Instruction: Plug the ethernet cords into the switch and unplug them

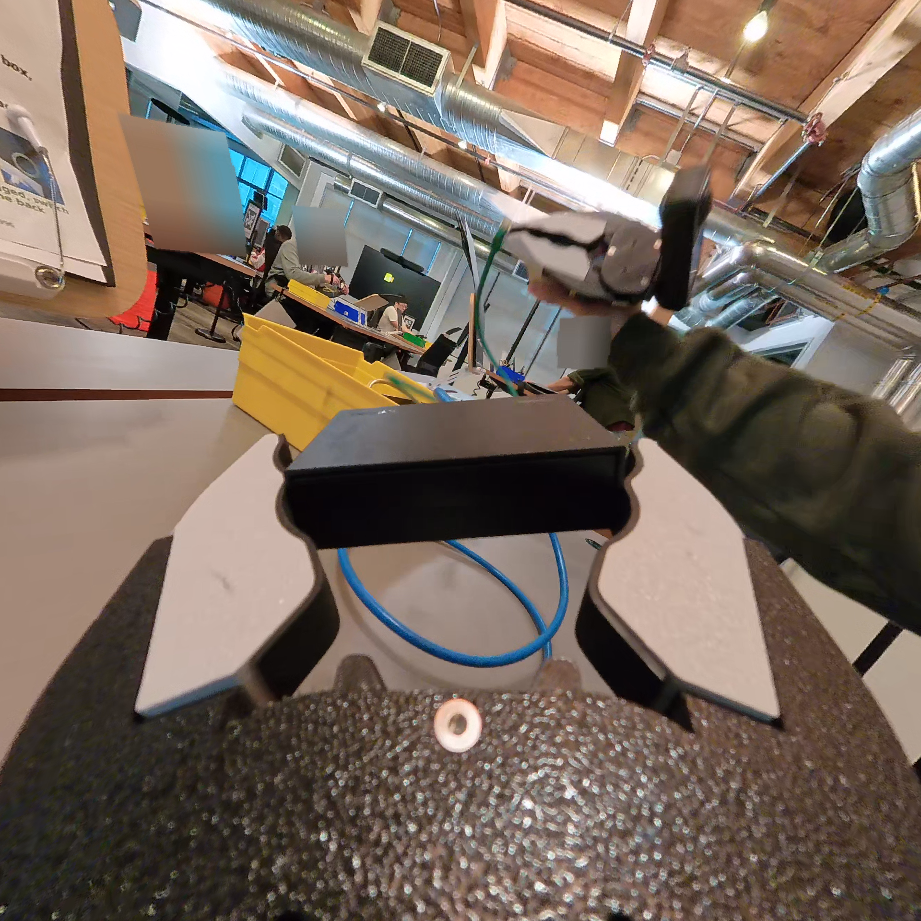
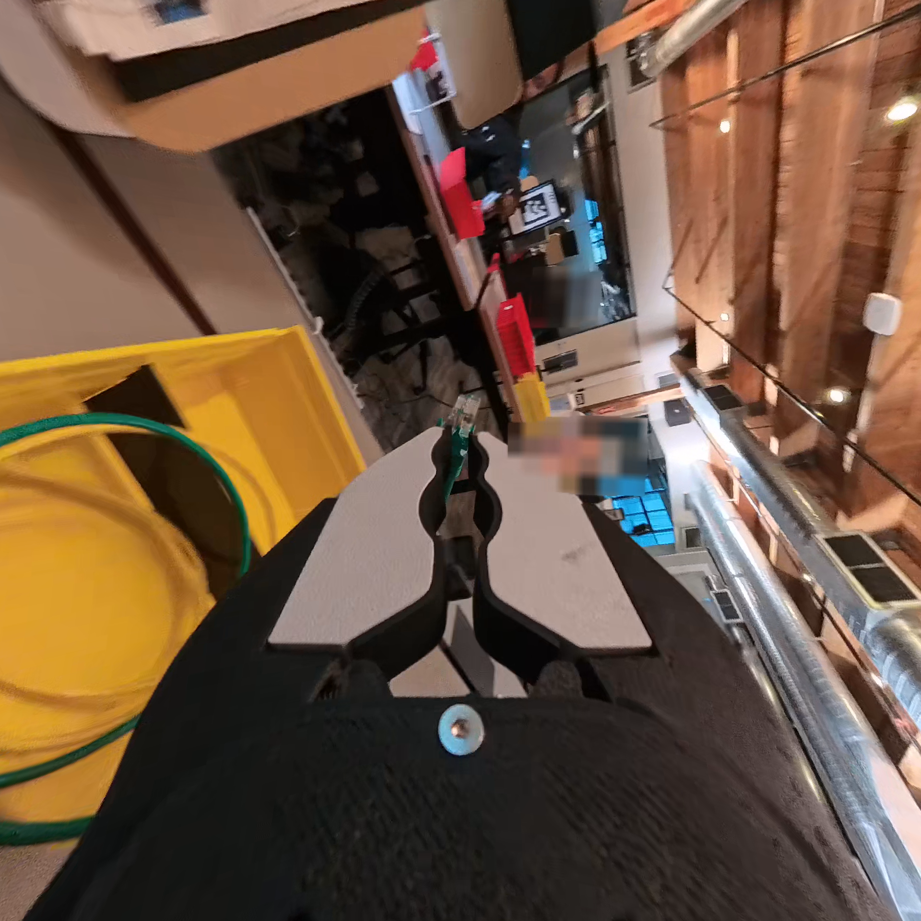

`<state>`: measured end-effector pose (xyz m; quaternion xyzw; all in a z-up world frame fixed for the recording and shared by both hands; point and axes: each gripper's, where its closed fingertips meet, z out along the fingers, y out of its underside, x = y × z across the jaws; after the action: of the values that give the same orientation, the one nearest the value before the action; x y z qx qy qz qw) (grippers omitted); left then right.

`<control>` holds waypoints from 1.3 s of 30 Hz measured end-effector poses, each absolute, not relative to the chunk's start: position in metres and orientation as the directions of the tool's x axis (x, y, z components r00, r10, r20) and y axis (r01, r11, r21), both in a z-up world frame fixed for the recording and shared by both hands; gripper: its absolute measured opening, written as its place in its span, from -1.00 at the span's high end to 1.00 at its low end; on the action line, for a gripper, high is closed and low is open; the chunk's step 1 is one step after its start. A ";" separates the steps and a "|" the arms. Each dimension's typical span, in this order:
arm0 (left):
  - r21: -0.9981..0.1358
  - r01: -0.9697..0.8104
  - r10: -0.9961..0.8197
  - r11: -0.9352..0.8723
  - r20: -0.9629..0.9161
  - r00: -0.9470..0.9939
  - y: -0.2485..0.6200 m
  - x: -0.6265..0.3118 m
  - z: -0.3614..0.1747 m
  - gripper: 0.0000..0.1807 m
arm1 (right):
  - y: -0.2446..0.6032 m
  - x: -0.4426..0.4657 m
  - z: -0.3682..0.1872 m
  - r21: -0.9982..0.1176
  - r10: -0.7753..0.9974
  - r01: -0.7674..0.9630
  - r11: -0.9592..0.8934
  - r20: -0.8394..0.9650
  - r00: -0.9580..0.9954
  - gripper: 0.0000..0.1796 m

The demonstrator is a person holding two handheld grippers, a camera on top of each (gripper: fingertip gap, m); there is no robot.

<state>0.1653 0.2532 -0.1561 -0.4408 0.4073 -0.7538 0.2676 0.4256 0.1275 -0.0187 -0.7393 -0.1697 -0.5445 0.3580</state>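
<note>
My left gripper (image 1: 456, 491) is shut on the black switch (image 1: 448, 463) and holds it a little above the grey table, its plain side toward the camera. A blue cord (image 1: 463, 643) loops on the table under it. My right gripper (image 2: 458, 438) is shut on the green cord (image 2: 456, 451) just behind its clear plug (image 2: 466, 411), which sticks out past the fingertips. In the left wrist view the right gripper (image 1: 518, 239) is raised above and behind the switch, rolled on its side, with the green cord (image 1: 481, 309) hanging down from it.
A yellow bin (image 1: 299, 379) sits on the table behind the switch; in the right wrist view the bin (image 2: 279, 393) holds a yellow cord (image 2: 99, 498). A green sleeve (image 1: 772, 473) crosses the right. A clipboard with paper (image 1: 45, 149) stands at the left.
</note>
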 end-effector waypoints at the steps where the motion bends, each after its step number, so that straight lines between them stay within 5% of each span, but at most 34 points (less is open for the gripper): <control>1: -0.849 0.042 -0.760 -0.526 0.447 -0.471 0.253 0.165 -0.156 -0.34 | 0.126 0.424 -0.037 -0.338 -0.116 0.643 -0.687 0.925 0.363 0.93; 10: -0.861 0.030 -0.764 -0.508 0.434 -0.479 0.247 0.166 -0.159 -0.34 | 0.130 0.415 -0.126 -0.386 0.046 0.630 -0.674 0.829 0.557 0.92; 16: -0.857 0.027 -0.757 -0.514 0.439 -0.483 0.247 0.166 -0.158 -0.34 | 0.113 0.392 -0.146 -0.500 0.163 0.532 -0.684 0.606 0.779 0.42; 18: -0.854 0.026 -0.752 -0.520 0.442 -0.489 0.247 0.166 -0.158 -0.34 | 0.093 0.388 -0.149 -0.423 0.220 0.554 -0.717 0.617 0.756 0.27; 23: -0.851 0.018 -0.741 -0.525 0.446 -0.501 0.244 0.166 -0.157 -0.34 | 0.036 0.349 -0.195 -0.100 0.520 0.719 -0.688 0.624 0.584 0.25; 26: -0.853 0.017 -0.740 -0.521 0.442 -0.506 0.242 0.166 -0.157 -0.34 | 0.011 0.341 -0.224 0.102 0.628 0.778 -0.619 0.660 0.413 0.26; 32: -0.860 0.013 -0.740 -0.511 0.432 -0.516 0.238 0.166 -0.158 -0.34 | 0.012 0.351 -0.258 0.084 0.550 0.753 -0.653 0.736 0.395 0.35; 36: -0.861 0.014 -0.744 -0.508 0.431 -0.511 0.240 0.166 -0.159 -0.34 | 0.021 0.357 -0.260 0.124 0.531 0.752 -0.647 0.782 0.327 0.93; 39: -0.850 0.021 -0.738 -0.526 0.443 -0.509 0.244 0.165 -0.157 -0.34 | 0.023 0.357 -0.243 0.074 0.494 0.734 -0.675 0.785 0.375 0.94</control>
<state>0.1652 0.2444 -0.1571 -0.4280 0.4184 -0.7614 0.2492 0.3570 0.0234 -0.2430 -0.8163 -0.3759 -0.4139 0.1450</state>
